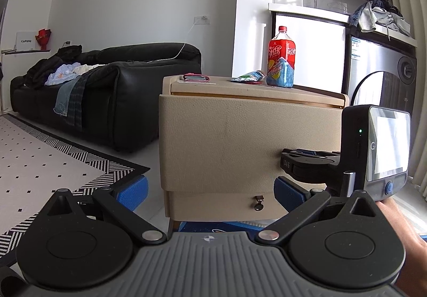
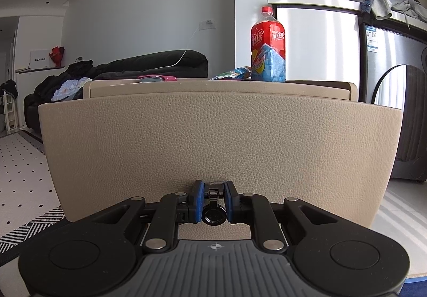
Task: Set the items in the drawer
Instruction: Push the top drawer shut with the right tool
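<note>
A beige leather-look cabinet [image 1: 240,136] stands ahead, its upper drawer front [image 2: 213,142] pulled out a little from the top. My right gripper [image 2: 212,202] is shut on the drawer's dark metal pull handle [image 2: 212,213], blue pads on either side of it. In the left wrist view that right gripper [image 1: 291,160] reaches to the drawer front from the right. My left gripper [image 1: 210,190] hangs open, low in front of the cabinet, holding nothing. On the cabinet top lie a pink-edged flat item [image 1: 196,78], a green snack packet [image 1: 246,76], a blue snack bag [image 1: 280,72] and a red drink bottle [image 1: 281,48].
A lower drawer with its own metal pull [image 1: 258,202] sits beneath. A black sofa [image 1: 106,88] with clothes stands left, and a patterned rug [image 1: 40,158] covers the floor. A washing machine [image 1: 384,83] and a white counter [image 1: 307,10] are at the right. A hand [image 1: 400,227] holds the right gripper.
</note>
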Available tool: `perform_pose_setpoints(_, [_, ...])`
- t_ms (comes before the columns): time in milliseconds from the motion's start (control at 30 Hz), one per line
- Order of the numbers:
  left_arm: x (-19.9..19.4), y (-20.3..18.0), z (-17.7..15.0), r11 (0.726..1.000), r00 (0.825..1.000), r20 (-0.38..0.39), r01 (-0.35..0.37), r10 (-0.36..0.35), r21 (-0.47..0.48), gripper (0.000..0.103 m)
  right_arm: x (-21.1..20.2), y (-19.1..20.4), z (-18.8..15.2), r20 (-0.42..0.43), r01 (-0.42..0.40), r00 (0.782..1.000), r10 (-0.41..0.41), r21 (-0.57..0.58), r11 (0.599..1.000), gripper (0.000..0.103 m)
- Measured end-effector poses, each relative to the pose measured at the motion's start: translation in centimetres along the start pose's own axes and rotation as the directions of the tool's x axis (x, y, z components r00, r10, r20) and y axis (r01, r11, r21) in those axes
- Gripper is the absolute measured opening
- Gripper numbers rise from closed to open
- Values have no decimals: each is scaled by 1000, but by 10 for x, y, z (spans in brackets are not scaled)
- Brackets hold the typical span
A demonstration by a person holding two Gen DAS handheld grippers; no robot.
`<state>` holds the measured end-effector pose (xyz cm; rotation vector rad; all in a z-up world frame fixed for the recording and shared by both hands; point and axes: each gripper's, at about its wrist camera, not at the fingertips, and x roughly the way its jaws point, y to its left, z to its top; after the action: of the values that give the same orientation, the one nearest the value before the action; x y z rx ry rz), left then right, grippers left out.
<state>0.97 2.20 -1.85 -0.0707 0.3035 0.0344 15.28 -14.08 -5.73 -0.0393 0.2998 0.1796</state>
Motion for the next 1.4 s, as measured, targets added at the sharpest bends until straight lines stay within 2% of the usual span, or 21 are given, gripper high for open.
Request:
perform_pose_setpoints(433, [4,-1,16,1000,999,32,15,-14,-17,103,10,3,1,4,7,1000,-7,-2,1000,19])
perform_pose_setpoints(1400, [14,-1,34,1000,1000,16,8,-8,-9,103,5,3,1,9,5,1000,-5,-7,1000,18])
